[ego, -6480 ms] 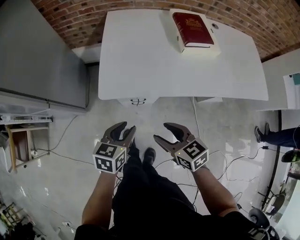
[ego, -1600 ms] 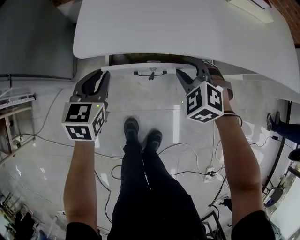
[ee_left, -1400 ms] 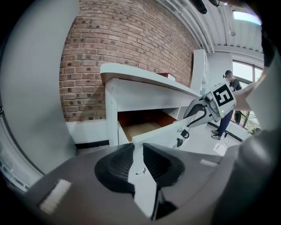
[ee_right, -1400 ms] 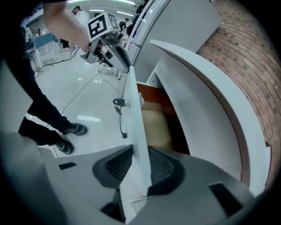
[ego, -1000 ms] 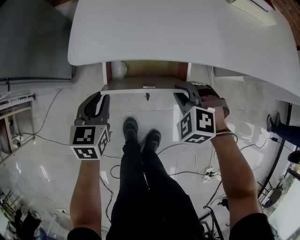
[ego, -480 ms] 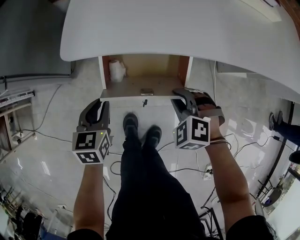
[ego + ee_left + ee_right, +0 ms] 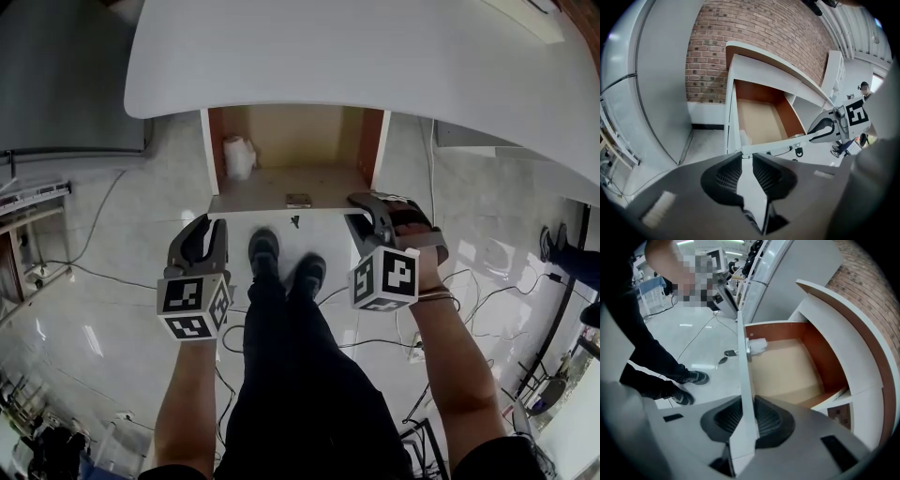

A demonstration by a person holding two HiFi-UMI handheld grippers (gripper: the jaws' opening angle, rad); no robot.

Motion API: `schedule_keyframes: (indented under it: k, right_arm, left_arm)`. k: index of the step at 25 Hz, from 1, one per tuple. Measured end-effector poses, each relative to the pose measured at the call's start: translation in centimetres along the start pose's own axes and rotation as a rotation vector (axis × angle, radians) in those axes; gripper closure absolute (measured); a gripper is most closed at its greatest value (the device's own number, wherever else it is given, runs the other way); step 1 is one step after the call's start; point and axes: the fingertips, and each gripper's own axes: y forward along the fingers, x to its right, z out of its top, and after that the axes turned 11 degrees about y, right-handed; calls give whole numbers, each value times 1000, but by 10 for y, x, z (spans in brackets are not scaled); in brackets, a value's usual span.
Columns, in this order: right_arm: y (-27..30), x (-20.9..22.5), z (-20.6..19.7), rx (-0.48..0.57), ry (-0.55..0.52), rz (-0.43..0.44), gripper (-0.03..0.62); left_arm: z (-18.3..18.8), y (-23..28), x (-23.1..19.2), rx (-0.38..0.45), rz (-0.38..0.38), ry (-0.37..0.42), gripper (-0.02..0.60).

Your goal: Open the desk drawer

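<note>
Drawer's (image 7: pixel 300 178) slid out a good bit further than a second ago. Way more of the wooden floor shows now, and both your hands have backed off toward your feet with it. It sticks out from under the desk top (image 7: pixel 356 56), pretty much open I'd say.

Your right gripper (image 7: pixel 364 208) is clamped on the drawer front (image 7: pixel 743 380), with the white panel running straight between the pads. Your left gripper (image 7: pixel 746 155) has its jaws nearly together with just a slim gap. The panel's left corner sits right at the tips, and I honestly can't tell if it's pinched. One hand at each end probably keeps it from skewing on the way out.

Inside, a white roll (image 7: pixel 239 155) stands by the left wall, and some small flat piece (image 7: pixel 298 200) lies at the front middle. Otherwise it's bare.
</note>
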Motion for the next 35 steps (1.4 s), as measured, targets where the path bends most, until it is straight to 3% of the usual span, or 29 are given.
schedule_keyframes:
  k: [7, 14, 19, 25, 30, 35]
  right_arm:
    - [2, -3, -2, -16, 24, 31, 519]
    - [-5, -5, 0, 65, 160, 64, 463]
    - [-29, -4, -4, 101, 225, 59, 462]
    - [-66, 7, -18, 165, 392, 30, 462]
    - [-117, 6, -9, 203, 592, 76, 464]
    - [-168, 33, 36, 293, 599, 97, 465]
  left_arm:
    - [-4, 1, 2, -17, -34, 27, 509]
    - [-8, 0, -1, -66, -42, 49, 506]
    - [-3, -14, -6, -117, -27, 84, 486]
    - [29, -29, -6, -91, -20, 74, 486]
    - [70, -68, 12, -76, -46, 32, 486]
    - [144, -98, 19, 1, -55, 35, 486]
